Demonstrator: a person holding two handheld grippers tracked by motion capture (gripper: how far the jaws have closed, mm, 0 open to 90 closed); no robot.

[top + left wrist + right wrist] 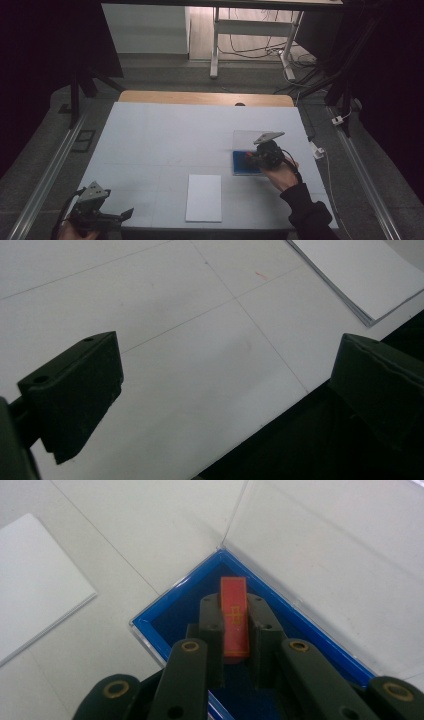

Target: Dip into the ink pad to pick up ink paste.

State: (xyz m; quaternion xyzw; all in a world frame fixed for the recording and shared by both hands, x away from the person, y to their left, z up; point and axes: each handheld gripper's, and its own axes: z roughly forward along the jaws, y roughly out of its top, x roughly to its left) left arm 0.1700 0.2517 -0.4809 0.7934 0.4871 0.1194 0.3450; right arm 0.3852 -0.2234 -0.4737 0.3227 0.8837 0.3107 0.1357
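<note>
Dim floor and cable-strewn desk legs lie beyond the table (150,145), whose top is covered in pale white sheeting with a strip of bare wood along its far edge. Toward the table's right edge, about midway between near and far, sits a shallow blue box (165,607) with a dark blue lining; its clear lid (320,540) stands hinged open on the far side, rising from the box's back rim. Inside the box is a small red block (234,615) marked with a thin yellow line pattern, and the right gripper (234,630) has its jaws closed tight on the block's two long sides, the block's far end sticking out past the pads over the lining. Whether the block touches the box floor cannot be told. In the high view the same gripper (261,156) leans over the box from the right, with the person's hand and dark sleeve behind it. Near the middle of the table's near edge lies a flat stack of white paper (204,197), well apart from the box. At the near left corner the left gripper (117,216) hangs at the table's edge, its jaws spread wide with nothing between them, pointing along the near edge toward the paper.
</note>
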